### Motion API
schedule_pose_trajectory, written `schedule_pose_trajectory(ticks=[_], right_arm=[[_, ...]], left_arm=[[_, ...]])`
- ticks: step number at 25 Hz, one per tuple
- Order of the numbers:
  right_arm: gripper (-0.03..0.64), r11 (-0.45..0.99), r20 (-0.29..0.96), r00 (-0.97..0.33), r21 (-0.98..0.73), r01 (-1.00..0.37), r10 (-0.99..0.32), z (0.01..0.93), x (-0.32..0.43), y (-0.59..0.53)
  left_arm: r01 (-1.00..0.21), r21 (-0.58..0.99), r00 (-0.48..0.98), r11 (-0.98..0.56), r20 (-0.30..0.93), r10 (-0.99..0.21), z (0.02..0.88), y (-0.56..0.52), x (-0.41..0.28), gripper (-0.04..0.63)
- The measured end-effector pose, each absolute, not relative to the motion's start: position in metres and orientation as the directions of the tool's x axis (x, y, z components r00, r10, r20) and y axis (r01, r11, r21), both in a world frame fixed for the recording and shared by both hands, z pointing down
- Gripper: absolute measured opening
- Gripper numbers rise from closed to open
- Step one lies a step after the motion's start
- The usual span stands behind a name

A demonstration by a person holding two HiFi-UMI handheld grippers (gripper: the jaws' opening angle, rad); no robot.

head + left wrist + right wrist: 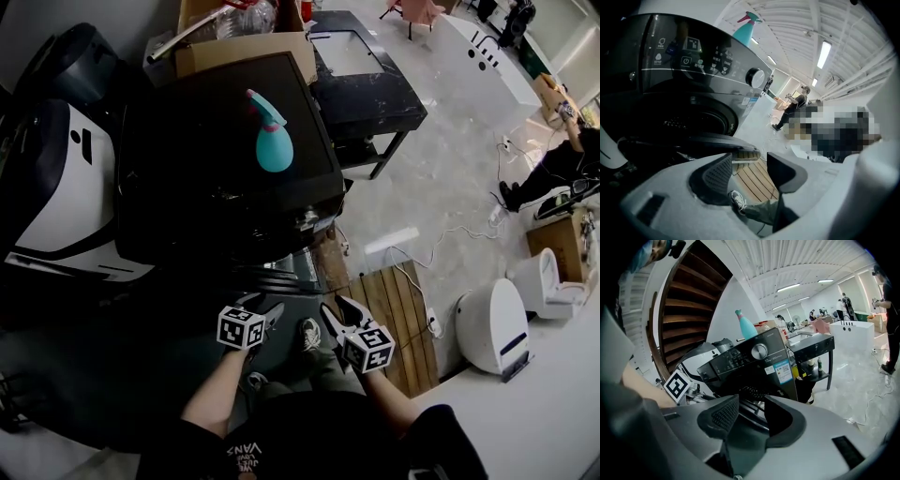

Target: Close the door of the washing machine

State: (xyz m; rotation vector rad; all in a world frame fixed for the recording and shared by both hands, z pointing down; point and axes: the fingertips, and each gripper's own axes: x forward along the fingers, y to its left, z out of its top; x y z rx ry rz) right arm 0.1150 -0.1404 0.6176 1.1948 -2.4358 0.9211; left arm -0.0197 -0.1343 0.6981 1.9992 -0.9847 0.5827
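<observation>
The black front-loading washing machine [234, 178] stands ahead of me with a teal spray bottle [272, 141] on its top. Its round door [701, 140] hangs open, swung out low towards me, and the dark drum opening [693, 117] shows behind it. My left gripper [269, 311] hovers just short of the door's rim, open, with only floor and a shoe seen between its jaws [750, 166]. My right gripper [337, 312] is beside it to the right, also open and empty [752, 412], facing the machine's control panel [750, 355].
A white appliance [66, 178] stands left of the machine, with a cardboard box [244, 37] and a black table [361, 80] behind. A wooden pallet [398, 319], floor cables [422, 248] and white toilets [492, 323] lie to the right. A person [562, 169] sits far right.
</observation>
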Motion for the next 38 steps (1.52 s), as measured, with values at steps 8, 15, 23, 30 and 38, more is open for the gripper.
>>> schedule_pose_trajectory(ticks=[8, 15, 23, 30, 38], right_arm=[[0.101, 0.46, 0.533, -0.619, -0.415, -0.785, -0.576, 0.651, 0.109, -0.177], [0.0, 0.454, 0.565, -0.611, -0.41, -0.791, -0.554, 0.681, 0.096, -0.206], [0.0, 0.408, 0.598, -0.578, -0.411, -0.816, -0.555, 0.717, 0.081, -0.238], [-0.002, 0.367, 0.595, -0.572, -0.441, -0.819, -0.564, 0.741, 0.062, -0.269], [-0.002, 0.316, 0.602, -0.563, -0.472, -0.823, -0.566, 0.751, 0.055, -0.281]], left_arm=[[-0.843, 0.42, 0.538, -0.337, 0.682, -0.496, 0.698, -0.184, -0.023, 0.197], [-0.865, 0.391, 0.502, -0.316, 0.687, -0.526, 0.699, -0.21, -0.032, 0.155], [-0.887, 0.366, 0.462, -0.281, 0.694, -0.552, 0.703, -0.227, -0.04, 0.094], [-0.904, 0.335, 0.427, -0.265, 0.711, -0.559, 0.712, -0.235, -0.048, 0.011], [-0.903, 0.362, 0.427, -0.23, 0.708, -0.562, 0.717, -0.241, -0.051, 0.011]])
